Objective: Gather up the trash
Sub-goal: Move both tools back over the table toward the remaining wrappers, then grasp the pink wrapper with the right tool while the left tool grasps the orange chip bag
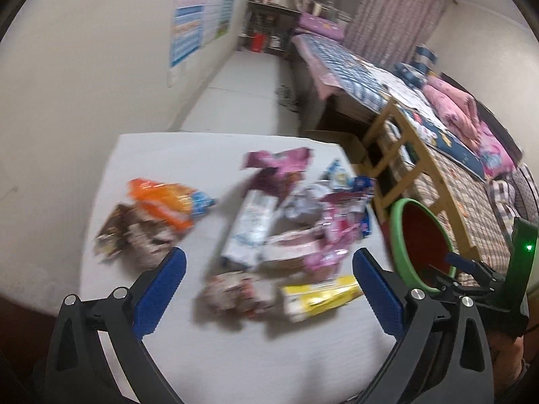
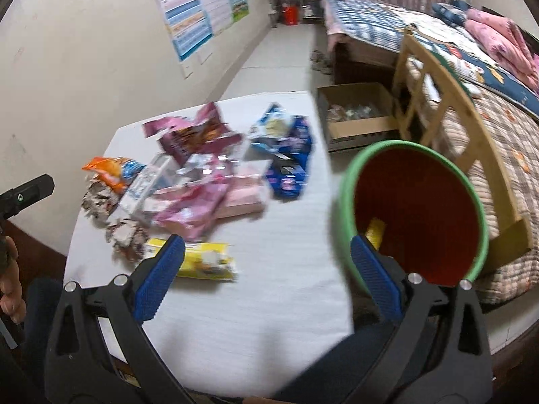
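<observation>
A bedroom table [image 2: 269,289] is strewn with wrappers [image 2: 202,181]; the green-rimmed bin [image 2: 347,181] stands at its right edge. Both the left gripper [image 1: 269,279] and right gripper [image 2: 266,269] are held wide, empty. The bin could be knocked over by the right finger.

Motion blur smears the wrapper pile [image 1: 269,222], so no print is legible. The bin [image 2: 347,181] hides most of a yellow packet [image 2: 375,232] inside. The wall poster [image 2: 198,17] text is too small to read.
</observation>
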Demonstrator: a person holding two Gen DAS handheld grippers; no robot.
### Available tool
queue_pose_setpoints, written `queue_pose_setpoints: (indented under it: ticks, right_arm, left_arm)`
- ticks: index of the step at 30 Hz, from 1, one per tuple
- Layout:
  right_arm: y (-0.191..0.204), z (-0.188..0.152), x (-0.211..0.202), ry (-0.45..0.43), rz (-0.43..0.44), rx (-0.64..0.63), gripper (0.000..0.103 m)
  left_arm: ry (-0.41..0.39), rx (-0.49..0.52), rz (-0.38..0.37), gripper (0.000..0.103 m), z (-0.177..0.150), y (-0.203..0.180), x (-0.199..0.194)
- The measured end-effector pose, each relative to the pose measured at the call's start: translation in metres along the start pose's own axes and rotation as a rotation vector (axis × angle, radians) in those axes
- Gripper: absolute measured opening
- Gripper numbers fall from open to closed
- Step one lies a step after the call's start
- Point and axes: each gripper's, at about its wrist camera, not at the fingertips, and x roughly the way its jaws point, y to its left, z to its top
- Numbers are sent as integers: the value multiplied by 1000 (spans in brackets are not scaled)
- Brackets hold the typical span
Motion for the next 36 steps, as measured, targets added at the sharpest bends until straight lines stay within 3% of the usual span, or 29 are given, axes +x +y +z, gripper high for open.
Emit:
queue_pose_setpoints:
  ticks: [7,12,25,32,34,36]
  right_arm:
    - [46,8,27,20,34,-31,97]
    - [58,16,41,26,34,-18,97]
    - [46,33,89,87,11,42,95]
    - [40,38,115,124,26,85,88]
    - [39,39,123,136,26,87,82]
    - [39,41,130,147,45,99,69]
  left_arm:
    - [-2,-89,57,95,-5,67,-16]
    - [5,-115,69,95,-2,96,-11]
    - [92,-167,49,93,41,129,77]
    - [193,-196,68,85,55,142,128]
    - [218,-187,55,80,56,141,139]
    - [234,-169,53,67,57,139,146]
